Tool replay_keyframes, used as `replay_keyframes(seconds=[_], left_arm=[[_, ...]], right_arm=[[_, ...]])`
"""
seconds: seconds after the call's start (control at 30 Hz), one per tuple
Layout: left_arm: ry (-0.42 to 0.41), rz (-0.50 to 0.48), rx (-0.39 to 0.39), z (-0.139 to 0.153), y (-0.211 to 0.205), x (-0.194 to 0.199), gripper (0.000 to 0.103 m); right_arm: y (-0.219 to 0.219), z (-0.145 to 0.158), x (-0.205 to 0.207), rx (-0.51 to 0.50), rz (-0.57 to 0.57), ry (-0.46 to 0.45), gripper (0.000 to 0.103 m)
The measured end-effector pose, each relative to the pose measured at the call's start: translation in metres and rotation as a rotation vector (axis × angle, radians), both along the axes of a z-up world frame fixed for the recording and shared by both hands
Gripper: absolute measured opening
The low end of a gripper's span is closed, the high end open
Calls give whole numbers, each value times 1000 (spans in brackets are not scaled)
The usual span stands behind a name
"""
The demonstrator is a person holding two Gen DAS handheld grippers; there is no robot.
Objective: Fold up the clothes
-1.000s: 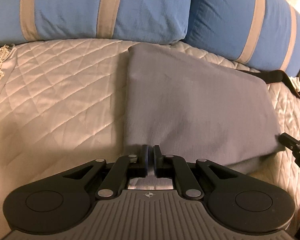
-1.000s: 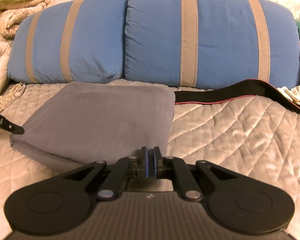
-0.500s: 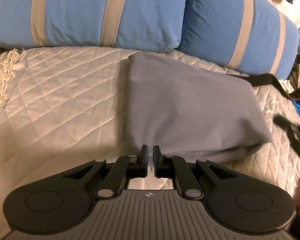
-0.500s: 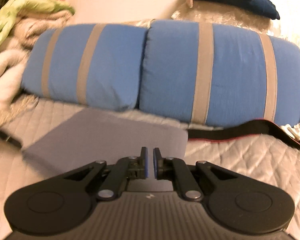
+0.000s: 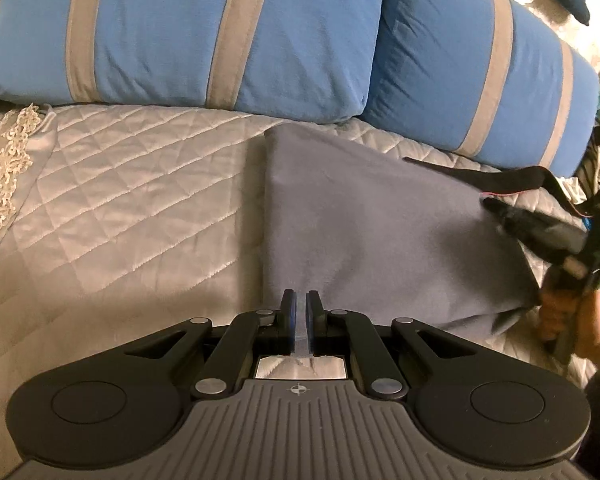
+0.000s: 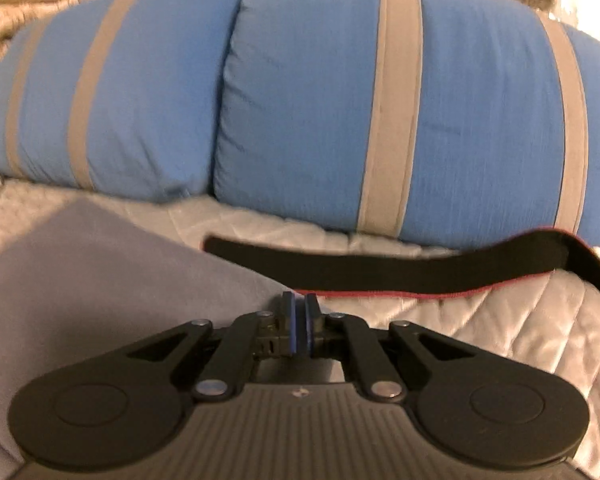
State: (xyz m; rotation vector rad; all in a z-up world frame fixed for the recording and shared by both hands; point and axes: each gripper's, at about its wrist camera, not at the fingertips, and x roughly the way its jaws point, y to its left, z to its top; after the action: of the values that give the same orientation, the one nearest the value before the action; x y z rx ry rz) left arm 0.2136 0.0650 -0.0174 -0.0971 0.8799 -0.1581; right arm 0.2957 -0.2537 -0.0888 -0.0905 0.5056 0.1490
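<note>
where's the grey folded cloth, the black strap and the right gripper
grey folded cloth (image 5: pixel 372 232), left wrist view, middle of its top face
black strap (image 6: pixel 400 270), right wrist view, middle of its length
right gripper (image 6: pixel 299 326), right wrist view, between its fingertips

- Folded garment (image 5: pixel 372 232): plain grey.
- Pillows (image 5: pixel 204 32): blue with beige stripes.
- Bedspread (image 5: pixel 132 184): pale beige, diamond-quilted.
- Strap (image 6: pixel 380 268): black, red-edged.
- Lace trim (image 5: pixel 4 184): cream.
- Right gripper (image 6: pixel 299 316): black, blue pads.
</note>
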Motion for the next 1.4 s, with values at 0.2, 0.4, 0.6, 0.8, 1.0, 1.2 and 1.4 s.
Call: replay_keyframes(seconds=[0.2, 0.4, 0.6, 0.8, 1.0, 1.2, 1.4], left_arm=[[-6, 11, -5, 3, 2, 6, 6], [-50, 28, -26, 16, 6, -3, 6], [-93, 51, -40, 27, 3, -21, 6], [-113, 40, -25, 20, -11, -40, 6], [-127, 35, -32, 17, -22, -62, 6], [-154, 20, -5, 7, -31, -85, 6], [-198, 52, 35, -22, -27, -105, 6]], right_arm=[[-12, 8, -9, 58, -15, -26, 13], [-34, 30, -34, 131, -78, -67, 12], [-42, 32, -75, 163, -121, -23, 9], [-21, 33, -126, 114, -65, -36, 9], [-7, 29, -163, 130, -30, -18, 9], [8, 28, -192, 121, 4, -14, 9], [17, 24, -205, 110, -2, 2, 10]])
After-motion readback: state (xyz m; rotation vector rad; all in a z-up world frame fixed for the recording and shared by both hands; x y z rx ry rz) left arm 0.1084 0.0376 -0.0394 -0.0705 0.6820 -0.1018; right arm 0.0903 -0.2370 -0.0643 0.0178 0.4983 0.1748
